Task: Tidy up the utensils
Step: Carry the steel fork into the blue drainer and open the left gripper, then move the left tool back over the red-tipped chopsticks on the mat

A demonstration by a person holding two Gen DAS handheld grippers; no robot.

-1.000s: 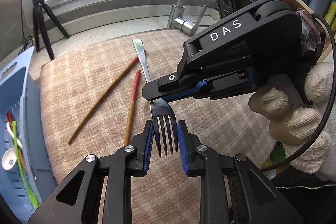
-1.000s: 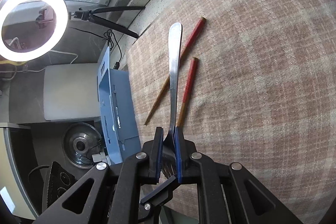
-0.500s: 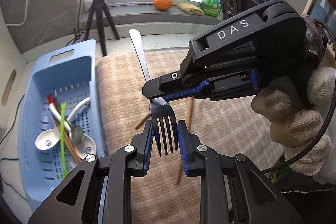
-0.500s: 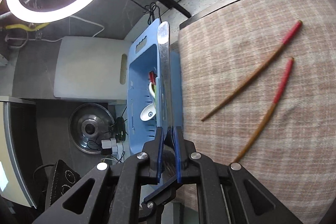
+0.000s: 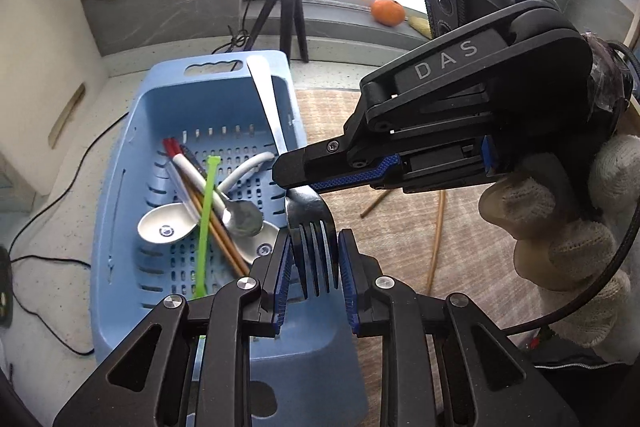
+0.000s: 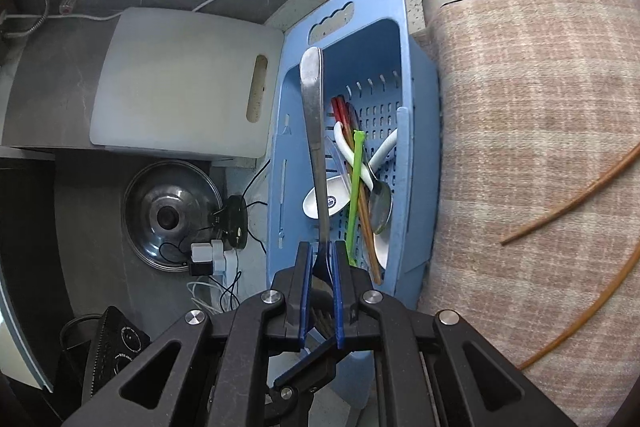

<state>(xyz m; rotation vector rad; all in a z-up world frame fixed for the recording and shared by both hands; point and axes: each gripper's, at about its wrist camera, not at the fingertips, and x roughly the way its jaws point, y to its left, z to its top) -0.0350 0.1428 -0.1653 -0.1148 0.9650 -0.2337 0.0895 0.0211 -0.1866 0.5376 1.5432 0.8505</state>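
Fork [image 5: 310, 223] is clamped at the neck by right gripper [image 6: 320, 287], tines bracketed by narrow-set left gripper [image 5: 314, 279], over blue basket [image 5: 120, 187] at 9 o'clock. Next: release inside.

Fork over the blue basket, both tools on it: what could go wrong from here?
1. The right tool pinches the fork at its thin neck; it could pivot or slip.
2. The left tool brackets the tines; uneven release could twist it.
3. The basket already holds crossed spoons and chopsticks; the fork may land on them, or off the near rim.
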